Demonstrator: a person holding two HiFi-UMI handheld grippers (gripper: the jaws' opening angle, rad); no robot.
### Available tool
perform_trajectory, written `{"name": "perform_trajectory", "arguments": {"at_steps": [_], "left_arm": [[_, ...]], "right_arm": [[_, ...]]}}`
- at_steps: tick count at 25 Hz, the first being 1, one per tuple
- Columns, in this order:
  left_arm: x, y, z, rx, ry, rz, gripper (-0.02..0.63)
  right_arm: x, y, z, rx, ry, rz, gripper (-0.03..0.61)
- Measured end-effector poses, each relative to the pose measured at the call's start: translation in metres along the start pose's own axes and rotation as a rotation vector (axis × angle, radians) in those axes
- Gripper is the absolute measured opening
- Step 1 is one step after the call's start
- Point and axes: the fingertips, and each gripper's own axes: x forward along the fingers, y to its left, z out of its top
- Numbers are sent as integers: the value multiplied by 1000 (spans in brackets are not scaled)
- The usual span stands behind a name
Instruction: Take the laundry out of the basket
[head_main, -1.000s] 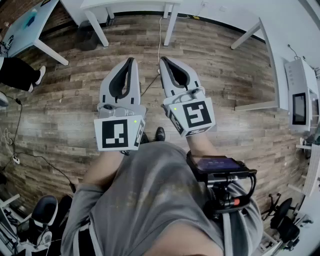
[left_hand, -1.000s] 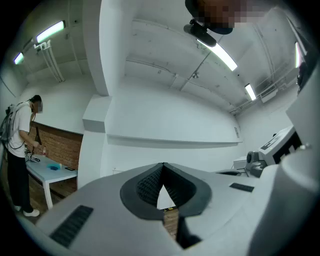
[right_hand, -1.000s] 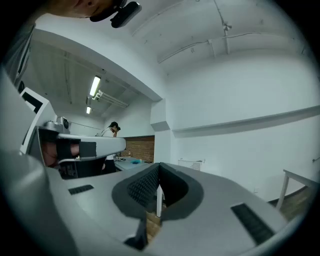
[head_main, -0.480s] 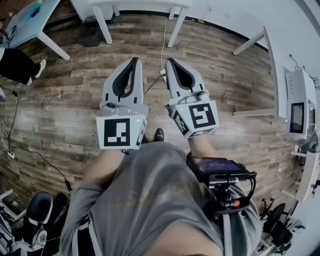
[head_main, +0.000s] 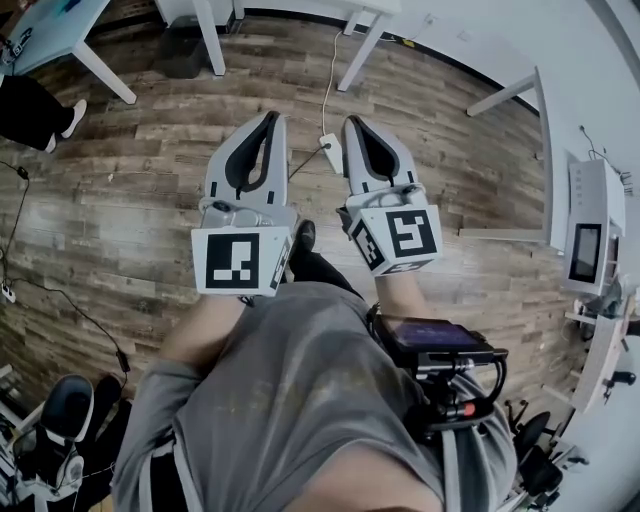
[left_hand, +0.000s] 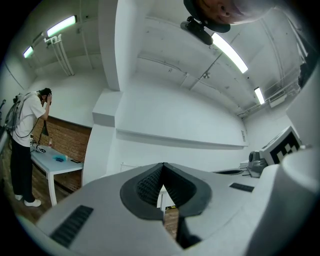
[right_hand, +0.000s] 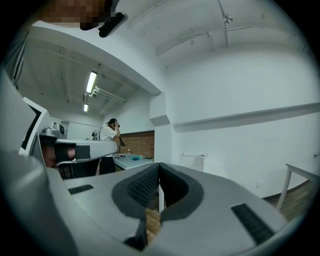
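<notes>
room: wood floor (head_main: 130, 210), bare under both tools; no basket and no laundry on it
tables: white tables (head_main: 45, 30) along the far edge; nothing like clothing on the parts that show
bystander: person (left_hand: 24, 135) in a white top beside a table; well apart from the grippers
laundry + basket: in none of the three views; whereabouts can't be given; task looks not yet begun
handling (judgement): cloth should be soft, limp, light, not fragile; likely to drape and catch on the basket rim; pinch a raised fold near the top of the pile; lift straight up
left gripper (head_main: 270, 118): jaws pressed together; nothing between the pads; held out over the floor
right gripper (head_main: 352, 122): jaws fully together; empty; just beside the left one
waist device (head_main: 440, 338): dark screen unit at the wearer's hip; possibly lit, too small to read
floor plug (head_main: 330, 152): white block on a cable; between the two gripper tips
writing: none legible; only black-and-white square markers on each cube (head_main: 236, 262); no brand seen
</notes>
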Motion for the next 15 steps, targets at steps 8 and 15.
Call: {"name": "perform_trajectory", "arguments": {"at_steps": [8, 15], "left_arm": [[53, 24, -15, 33, 30, 9, 8], [149, 35, -20, 71, 41, -12, 8]], "right_arm": [[48, -35, -12, 36, -8, -17, 8], [117, -103, -12, 57, -20, -31, 8]]}}
